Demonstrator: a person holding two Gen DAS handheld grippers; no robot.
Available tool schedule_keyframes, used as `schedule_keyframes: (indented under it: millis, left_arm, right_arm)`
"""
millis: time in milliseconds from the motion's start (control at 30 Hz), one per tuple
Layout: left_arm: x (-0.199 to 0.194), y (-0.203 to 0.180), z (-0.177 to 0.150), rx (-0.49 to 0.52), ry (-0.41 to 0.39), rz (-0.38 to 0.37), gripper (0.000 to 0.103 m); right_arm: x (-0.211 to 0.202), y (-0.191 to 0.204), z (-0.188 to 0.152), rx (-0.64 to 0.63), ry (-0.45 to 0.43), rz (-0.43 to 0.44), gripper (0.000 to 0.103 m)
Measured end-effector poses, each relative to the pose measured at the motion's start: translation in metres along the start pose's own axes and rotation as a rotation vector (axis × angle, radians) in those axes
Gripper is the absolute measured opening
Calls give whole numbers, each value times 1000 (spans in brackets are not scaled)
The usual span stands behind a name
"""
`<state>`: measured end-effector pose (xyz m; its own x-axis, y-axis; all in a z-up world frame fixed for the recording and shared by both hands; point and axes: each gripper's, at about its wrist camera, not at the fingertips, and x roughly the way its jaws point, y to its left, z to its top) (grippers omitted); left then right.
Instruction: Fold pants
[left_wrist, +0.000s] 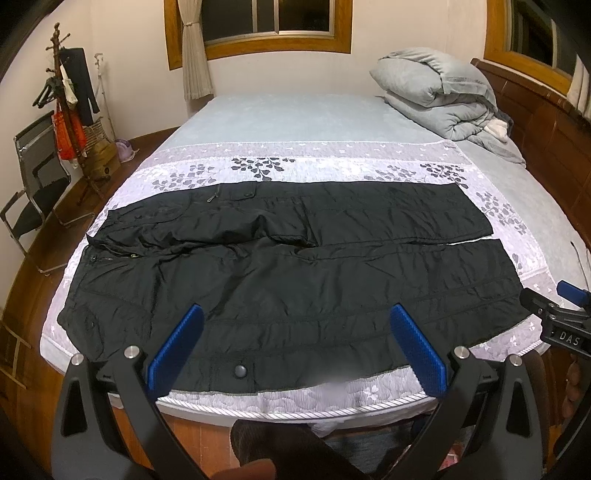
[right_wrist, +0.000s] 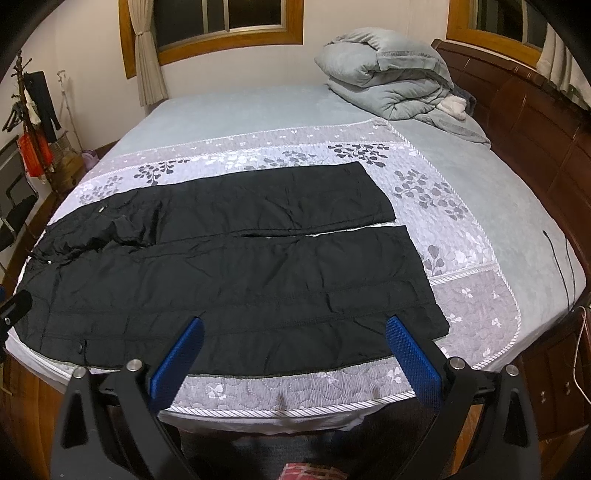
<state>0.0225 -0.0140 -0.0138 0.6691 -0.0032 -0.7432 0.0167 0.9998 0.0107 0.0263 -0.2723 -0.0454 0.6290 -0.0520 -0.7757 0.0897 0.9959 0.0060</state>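
Black pants (left_wrist: 280, 266) lie spread flat on the bed, waistband at the left, both legs running to the right with a narrow gap between them. They also show in the right wrist view (right_wrist: 229, 273). My left gripper (left_wrist: 293, 314) is open and empty, hovering over the near edge of the pants around the thigh. My right gripper (right_wrist: 293, 325) is open and empty, over the near leg close to its hem. The right gripper also shows at the right edge of the left wrist view (left_wrist: 554, 310).
The pants rest on a lilac floral bedspread (left_wrist: 332, 162) over a pale blue sheet (left_wrist: 295, 118). A folded grey duvet (left_wrist: 439, 92) lies at the far right. A wooden headboard (right_wrist: 535, 122) lines the right side. A coat rack (left_wrist: 66, 92) and chair (left_wrist: 33, 177) stand at left.
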Motion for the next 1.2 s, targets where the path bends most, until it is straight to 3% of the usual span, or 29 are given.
schedule_keyframes:
  millis: [67,133,200,333,400,533,700,867,1000,1200]
  left_arm:
    - [6,0,2,3,5,-77,100]
    - [20,0,4,9,83,-176,100]
    - [37,-1,9,15,154,-214,100]
    - [71,-7,28,35,212,-252,100]
    - [91,-11,45,40,247,-282,100]
    - [154,-33,105,49,336,-415,100]
    - [250,-92,177,189,422,-564,100]
    - [345,-140,223,299,457,-567,100]
    - [414,-164,235,341,539,-606,100]
    - [456,-182,238,415,591,-650,100]
  right_arm:
    - [4,-2,4,-12,-4,-4,99]
    - [10,-8,10,-22,-14,-1,99]
    - [19,-15,19,-27,-6,24,99]
    - [53,-36,50,-49,49,109,99]
    - [70,-48,70,-76,61,108,99]
    - [127,-86,118,-124,124,102,99]
    - [212,-134,176,-164,218,134,99]
    - [285,-168,213,-217,298,137,99]
    - [335,-187,223,-206,347,196,99]
    - [370,-197,228,-183,368,311,100]
